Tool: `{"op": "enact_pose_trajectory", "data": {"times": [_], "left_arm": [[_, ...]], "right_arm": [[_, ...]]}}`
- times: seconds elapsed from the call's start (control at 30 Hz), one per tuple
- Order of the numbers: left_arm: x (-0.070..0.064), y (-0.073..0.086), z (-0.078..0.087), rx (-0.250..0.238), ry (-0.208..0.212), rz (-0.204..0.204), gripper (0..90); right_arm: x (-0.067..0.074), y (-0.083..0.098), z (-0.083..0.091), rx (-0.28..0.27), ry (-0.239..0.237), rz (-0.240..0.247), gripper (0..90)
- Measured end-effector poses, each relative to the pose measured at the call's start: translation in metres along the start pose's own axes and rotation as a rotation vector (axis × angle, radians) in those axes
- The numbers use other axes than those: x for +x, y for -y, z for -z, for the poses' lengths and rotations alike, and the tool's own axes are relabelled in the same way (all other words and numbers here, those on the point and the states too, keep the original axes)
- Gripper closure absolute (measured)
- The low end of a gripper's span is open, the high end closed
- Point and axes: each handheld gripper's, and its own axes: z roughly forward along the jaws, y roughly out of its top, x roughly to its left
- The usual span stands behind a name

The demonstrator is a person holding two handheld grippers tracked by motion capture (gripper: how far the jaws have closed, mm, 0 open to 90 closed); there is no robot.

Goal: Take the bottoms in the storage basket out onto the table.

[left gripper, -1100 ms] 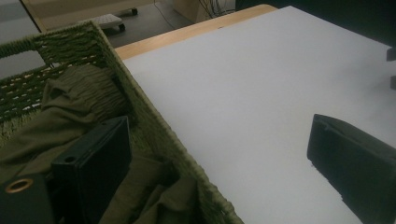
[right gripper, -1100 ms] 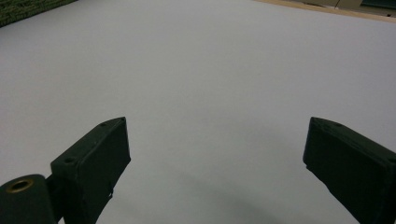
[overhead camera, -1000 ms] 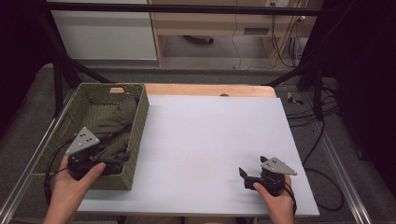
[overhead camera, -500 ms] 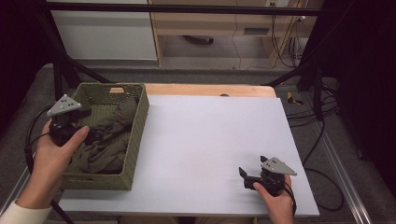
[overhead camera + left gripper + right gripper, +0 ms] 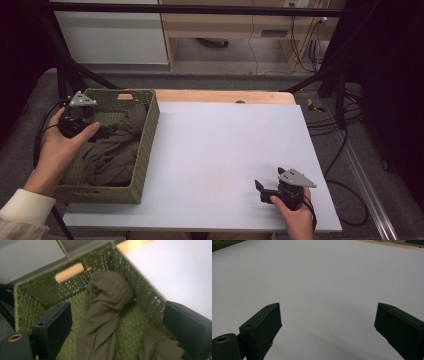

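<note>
- Olive-green cloth [image 5: 116,150] lies crumpled inside a green woven basket [image 5: 145,150] at the left side of the table [image 5: 220,150]; nothing grips it.
- From the left gripper view, the cloth [image 5: 105,315] has a gathered, ribbed band bunched against the basket's far right wall, and a long fold runs from it down the basket floor toward the camera.
- More of the same cloth is heaped at the lower right of that view, just beside the right jaw.
- Basket [image 5: 32,290] walls are an open weave, with a slot-shaped handle hole in the far wall.
- Left gripper [image 5: 102,132] is held by the person's left hand [image 5: 60,147] over the left part of the basket, pointing across it toward the table.
- Its jaws stand wide apart and hold nothing; the cloth lies below and between them, and whether they touch it cannot be told.
- Right gripper [image 5: 265,190] rests near the front right corner of the table in the person's right hand [image 5: 295,215], well apart from the basket.
- Its jaws are also spread wide with nothing between them; the right gripper view looks along them over the pale table surface [image 5: 319,285].
- A white sleeve [image 5: 22,212] covers the left wrist.
</note>
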Motion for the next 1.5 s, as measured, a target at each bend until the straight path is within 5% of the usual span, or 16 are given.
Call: {"op": "enact_pose_trajectory", "data": {"times": [0.33,0.87,1.5], "left_arm": [[0.016,0.013,-0.039,0.083,0.015,0.035,8.8],[0.028,0.045,-0.075,0.193,0.031,0.072,8.3],[0.034,0.056,-0.08,0.203,0.029,0.094,7.8]], "right_arm": [[0.0,0.001,-0.001,0.008,-0.005,0.007,7.4],[0.001,0.001,-0.003,0.012,-0.015,0.012,7.3],[0.001,0.001,-0.002,0.014,-0.016,0.009,7.1]]}}
